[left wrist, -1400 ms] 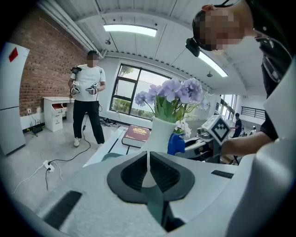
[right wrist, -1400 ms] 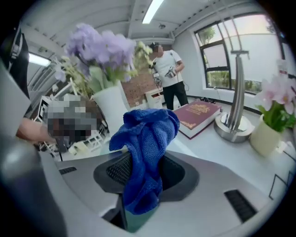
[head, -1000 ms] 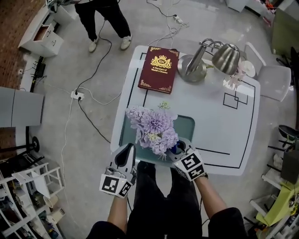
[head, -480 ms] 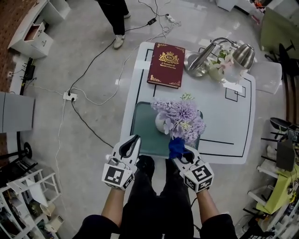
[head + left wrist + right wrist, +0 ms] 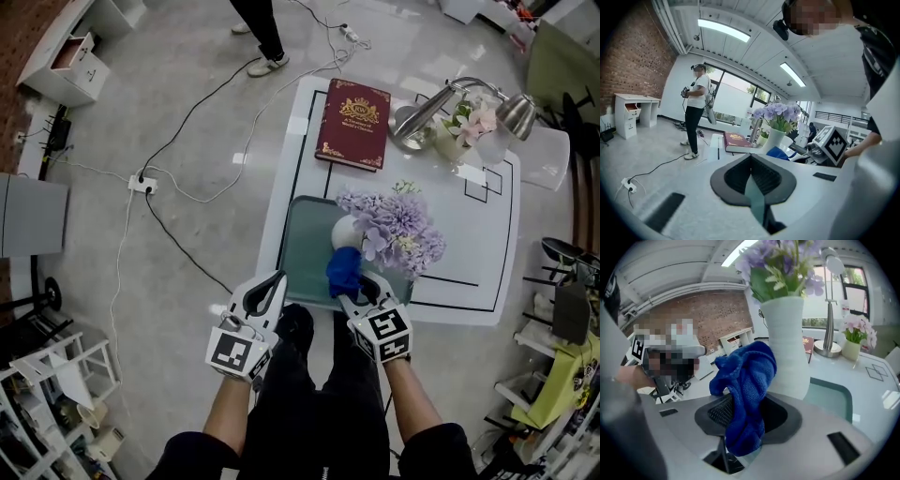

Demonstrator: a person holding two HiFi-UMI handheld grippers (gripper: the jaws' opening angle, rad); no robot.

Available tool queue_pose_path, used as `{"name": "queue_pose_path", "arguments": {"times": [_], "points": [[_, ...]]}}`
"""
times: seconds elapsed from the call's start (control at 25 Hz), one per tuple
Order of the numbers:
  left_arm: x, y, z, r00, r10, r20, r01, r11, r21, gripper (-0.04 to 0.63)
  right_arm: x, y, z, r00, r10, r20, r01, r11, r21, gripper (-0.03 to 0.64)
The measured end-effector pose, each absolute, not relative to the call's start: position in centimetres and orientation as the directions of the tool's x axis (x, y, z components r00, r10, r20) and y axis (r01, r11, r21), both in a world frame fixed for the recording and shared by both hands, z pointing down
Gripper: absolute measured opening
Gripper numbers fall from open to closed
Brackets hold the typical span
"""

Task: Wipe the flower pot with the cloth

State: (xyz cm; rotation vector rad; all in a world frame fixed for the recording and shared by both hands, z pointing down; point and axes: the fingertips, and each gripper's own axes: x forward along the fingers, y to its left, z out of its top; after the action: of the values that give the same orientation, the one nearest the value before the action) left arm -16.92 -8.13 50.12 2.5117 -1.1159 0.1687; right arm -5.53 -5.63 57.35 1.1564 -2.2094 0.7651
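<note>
Tongs on the right point(image 5: 360, 285) pinch a blue cloth point(image 5: 344, 270) up against the white flower pot point(image 5: 344, 231) in the head view. The pot stands in a teal tray point(image 5: 298, 246) on a white desk point(image 5: 487, 234) with a red book point(image 5: 353, 111) and a metal lamp point(image 5: 441, 94). The left tongs point(image 5: 271, 284) hang at the desk's near corner, above a grey floor point(image 5: 141, 94) strung with cables. Left gripper view: tongs pressed together, empty, with a brick wall point(image 5: 633, 51) and a standing person point(image 5: 696, 110) beyond. Right gripper view: the cloth is clamped beside the pot's flank.
</note>
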Motion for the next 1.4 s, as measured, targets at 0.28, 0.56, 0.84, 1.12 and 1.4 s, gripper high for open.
{"name": "queue_pose_path", "arguments": {"times": [0.28,0.56,0.84,1.12,1.4], "points": [[-19.1,-7.7,51.1,0.665,-0.696,0.271,-0.744,-0.586,0.322,0.006,-6.3,-4.4,60.6,-0.475,-0.464,0.748,-0.869,0.381,-0.316,0.137],[-19.9,-8.0,51.2,0.663,-0.7,0.264,-0.744,-0.579,0.334,0.006,-10.2,-8.1,54.4,-0.482,-0.652,0.585,-0.875,0.39,-0.286,0.137],[-20.9,-8.0,51.7,0.663,-0.698,0.271,-0.745,-0.576,0.337,0.006,-9.0,-9.7,57.7,-0.391,-0.661,0.641,-0.913,0.188,-0.363,0.137],[-22.1,-8.2,52.0,0.656,-0.703,0.275,-0.751,-0.569,0.336,0.006,-9.0,-9.3,60.6,-0.367,-0.621,0.692,-0.923,0.153,-0.352,0.137],[-22.3,-7.2,51.2,0.659,-0.705,0.262,-0.748,-0.58,0.323,0.006,-9.4,-8.2,59.6,-0.382,-0.632,0.675,-0.921,0.196,-0.338,0.137]]}}
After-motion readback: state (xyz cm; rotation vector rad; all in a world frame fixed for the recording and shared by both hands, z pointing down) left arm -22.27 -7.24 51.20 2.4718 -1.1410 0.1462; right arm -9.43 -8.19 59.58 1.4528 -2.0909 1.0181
